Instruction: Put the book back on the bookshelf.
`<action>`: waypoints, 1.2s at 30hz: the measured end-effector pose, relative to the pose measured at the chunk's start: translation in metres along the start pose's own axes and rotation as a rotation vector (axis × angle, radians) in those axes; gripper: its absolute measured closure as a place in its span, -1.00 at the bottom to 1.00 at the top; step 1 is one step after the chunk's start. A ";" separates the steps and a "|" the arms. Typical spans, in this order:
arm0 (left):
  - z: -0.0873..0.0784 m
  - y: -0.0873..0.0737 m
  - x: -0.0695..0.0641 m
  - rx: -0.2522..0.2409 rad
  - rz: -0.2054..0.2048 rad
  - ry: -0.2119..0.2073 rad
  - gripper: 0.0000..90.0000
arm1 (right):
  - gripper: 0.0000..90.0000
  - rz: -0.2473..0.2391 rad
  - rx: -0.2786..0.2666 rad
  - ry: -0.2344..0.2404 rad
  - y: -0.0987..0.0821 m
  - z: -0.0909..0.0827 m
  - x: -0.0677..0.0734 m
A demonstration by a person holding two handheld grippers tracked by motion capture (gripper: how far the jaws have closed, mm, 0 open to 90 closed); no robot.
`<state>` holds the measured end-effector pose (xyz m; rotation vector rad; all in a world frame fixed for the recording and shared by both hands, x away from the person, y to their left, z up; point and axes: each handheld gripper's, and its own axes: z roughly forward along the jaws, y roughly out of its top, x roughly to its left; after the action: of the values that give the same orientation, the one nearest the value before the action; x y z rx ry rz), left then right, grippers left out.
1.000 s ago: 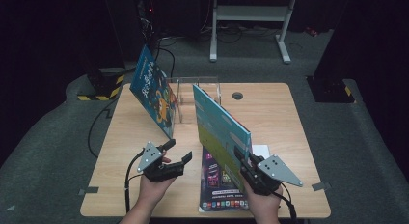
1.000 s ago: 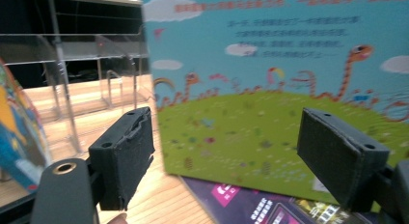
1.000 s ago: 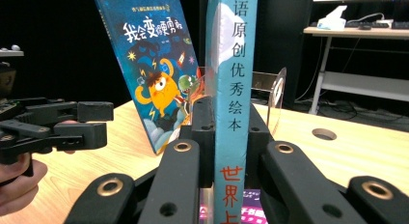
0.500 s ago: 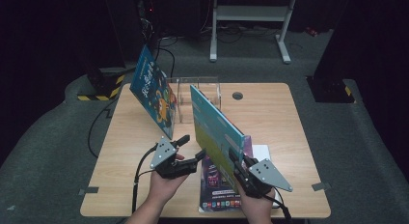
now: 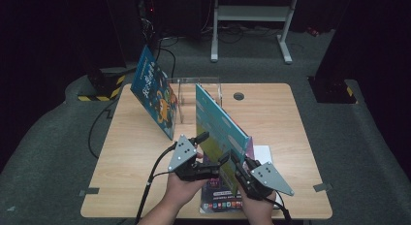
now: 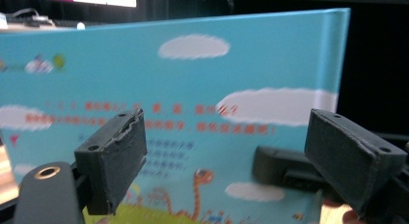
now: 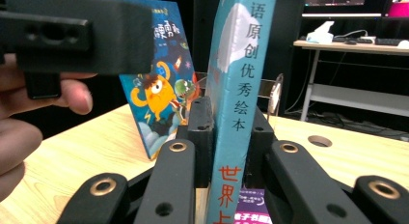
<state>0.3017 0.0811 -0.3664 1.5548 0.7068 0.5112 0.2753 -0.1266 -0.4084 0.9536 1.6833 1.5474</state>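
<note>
L gripper (image 5: 209, 146) moved up toward thin turquoise hardcover picture book (image 5: 220, 128), jaws opening, wide, nothing held | R gripper (image 5: 234, 163) clamps book spine, upright on table (image 5: 291, 123)

A: How is the desk (image 5: 291, 137) laid out?

B: An upright book (image 5: 220, 128) is stood on edge near the front middle, above a flat book (image 5: 218, 198) laid on the desktop at the front edge. A leaning book (image 5: 155, 96) is placed at the rear left, propped against a rack (image 5: 201, 91) set at the rear middle. A cable hole (image 5: 238, 95) is found just right of the rack.

A: And the hand-held grippers?

B: The right hand-held gripper (image 5: 242, 169) is placed at the upright book's near end, its jaws closed on the spine. The left hand-held gripper (image 5: 211, 147) is held just left of that book, beside its cover.
</note>
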 end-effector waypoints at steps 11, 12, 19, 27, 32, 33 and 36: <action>-0.007 0.013 -0.005 -0.022 -0.023 -0.023 -0.68 | 0.76 -0.022 -0.025 0.025 -0.002 0.000 0.012; -0.007 0.013 -0.005 -0.020 -0.024 -0.026 -0.68 | 0.76 -0.025 -0.027 0.027 -0.002 0.000 0.013; -0.009 0.012 -0.014 -0.016 -0.028 -0.035 -0.73 | 0.77 -0.050 -0.041 0.036 -0.005 0.000 0.020; -0.012 0.008 -0.017 0.022 -0.044 0.020 -0.84 | 0.76 -0.103 -0.056 0.049 -0.008 0.000 0.033; -0.017 0.003 -0.012 0.029 -0.053 0.049 -0.86 | 0.71 -0.109 -0.061 0.077 -0.010 0.002 0.039; -0.018 0.002 -0.011 0.035 -0.064 0.053 -0.86 | 0.70 -0.107 -0.057 0.085 -0.011 0.004 0.041; -0.022 -0.001 -0.007 0.044 -0.058 0.047 -0.87 | 0.65 -0.125 -0.044 0.098 -0.012 0.006 0.048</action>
<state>0.2814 0.0916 -0.3641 1.5631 0.8016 0.4925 0.2541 -0.0832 -0.4202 0.7458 1.7342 1.5631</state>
